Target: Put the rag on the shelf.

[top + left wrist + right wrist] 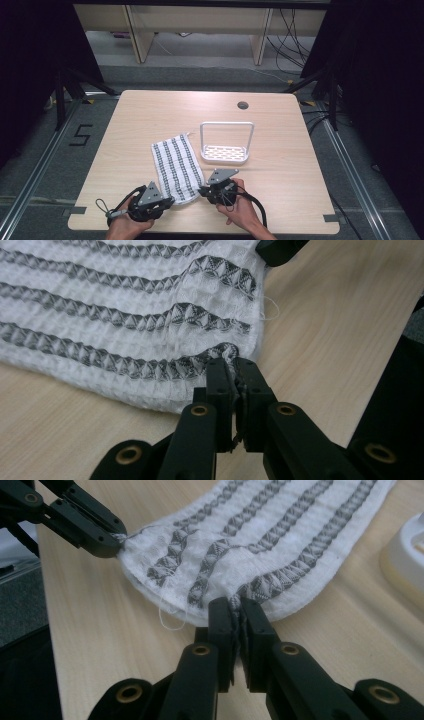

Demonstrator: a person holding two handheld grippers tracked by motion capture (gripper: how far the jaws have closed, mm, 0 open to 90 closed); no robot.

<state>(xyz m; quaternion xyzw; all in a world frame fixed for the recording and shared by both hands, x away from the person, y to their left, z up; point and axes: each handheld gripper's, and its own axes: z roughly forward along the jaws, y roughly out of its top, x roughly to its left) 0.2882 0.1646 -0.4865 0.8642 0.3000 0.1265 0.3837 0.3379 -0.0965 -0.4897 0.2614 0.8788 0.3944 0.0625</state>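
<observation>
While the striped towel (176,166) lies at centre frame, the left gripper (233,371) and right gripper (237,609) each pinch its near corners.

Standing on grey carpeted floor (45,150), a light wooden table (150,107) with a round cable hole (243,105) near its far edge. Running along both sides, metal floor rails (350,165), with a "5" marking (81,135) lying at left. Rising beyond, pale wooden furniture legs (140,35), dark curtains (30,60) flanking, cables (292,37) trailing at right.
</observation>
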